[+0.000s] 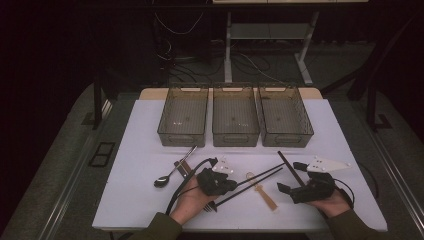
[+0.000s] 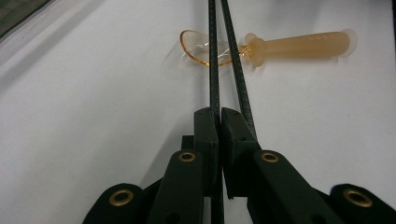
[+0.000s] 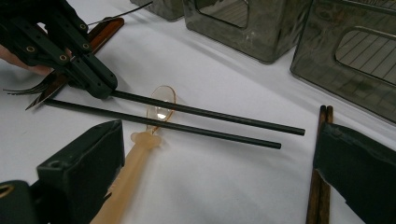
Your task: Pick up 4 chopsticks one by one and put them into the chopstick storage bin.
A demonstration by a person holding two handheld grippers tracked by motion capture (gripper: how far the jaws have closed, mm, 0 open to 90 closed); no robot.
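Two thin black ridged chopsticks (image 3: 196,119), light, stiff and prone to rolling; left gripper (image 2: 219,122) clamps one near its end, while right gripper (image 3: 219,163) gapes empty.

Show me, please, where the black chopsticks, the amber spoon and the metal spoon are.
black chopsticks (image 3: 205,113): right gripper view, middle of the upper stick's shaft.
amber spoon (image 2: 299,44): left gripper view, middle of its handle.
metal spoon (image 1: 161,181): high view, on its bowl.
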